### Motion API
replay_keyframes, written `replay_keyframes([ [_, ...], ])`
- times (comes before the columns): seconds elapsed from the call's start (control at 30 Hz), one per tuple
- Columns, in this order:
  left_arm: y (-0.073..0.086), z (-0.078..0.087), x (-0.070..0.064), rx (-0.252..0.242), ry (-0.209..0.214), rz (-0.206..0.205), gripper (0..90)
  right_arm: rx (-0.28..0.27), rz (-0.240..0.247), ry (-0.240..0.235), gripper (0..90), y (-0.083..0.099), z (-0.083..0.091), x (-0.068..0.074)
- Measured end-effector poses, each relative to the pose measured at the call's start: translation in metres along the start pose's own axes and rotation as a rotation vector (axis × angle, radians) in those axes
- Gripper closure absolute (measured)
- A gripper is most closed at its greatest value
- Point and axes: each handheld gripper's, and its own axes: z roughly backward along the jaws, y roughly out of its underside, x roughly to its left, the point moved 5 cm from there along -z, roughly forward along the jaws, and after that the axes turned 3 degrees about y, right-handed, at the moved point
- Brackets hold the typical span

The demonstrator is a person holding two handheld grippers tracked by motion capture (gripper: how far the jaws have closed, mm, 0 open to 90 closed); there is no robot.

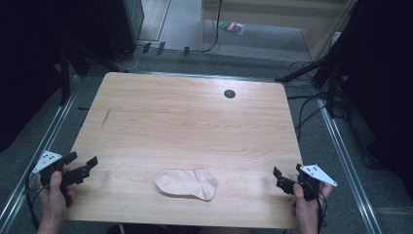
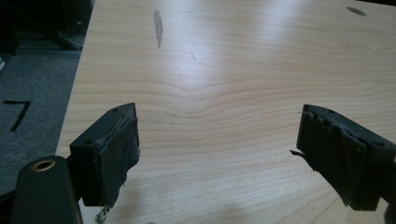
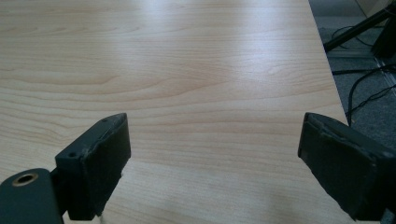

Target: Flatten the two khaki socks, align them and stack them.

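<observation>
At the table's (image 1: pixel 185 112) near left corner a hand grips the left gripper (image 1: pixel 84 162), its jaws spread wide with nothing but bare wood between them. It hangs just over the table's left edge, angled in toward the middle. In the left gripper view its dark padded fingers (image 2: pixel 116 154) stand far apart over the grain, and a dark streak (image 2: pixel 158 27) marks the wood farther off.

To the right of that gripper, well apart from it, lies the sock (image 1: pixel 186 183). It is pale pink, flat on the wood, close to the table's near edge and roughly midway along it, its opening toward the left and its toe toward the right.

Further right again, also well apart from the sock, the right gripper (image 1: pixel 286 176) sits at the table's near right corner, held in the other hand. Its jaws too are spread open and empty. The right gripper view shows them wide over bare wood, with the table's right edge and some cables (image 3: pixel 364 88) on the floor beyond.

The sock lies between the two grippers, touching neither. A small dark hole (image 1: pixel 229 93) sits near the table's far edge.
</observation>
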Motion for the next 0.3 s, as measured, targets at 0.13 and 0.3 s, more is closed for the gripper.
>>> replay_keyframes([
  [0.13, 0.0001, -0.0028, -0.0005, 0.0, 0.0, 0.005, 13.3, 0.009, -0.006, 0.0, 9.9, 0.0015, -0.001, -0.0015],
  [0.3, 0.0009, -0.0064, -0.0021, 0.017, -0.003, -0.008, 13.4, 0.023, -0.015, -0.001, 9.5, 0.0014, -0.0033, -0.0005],
])
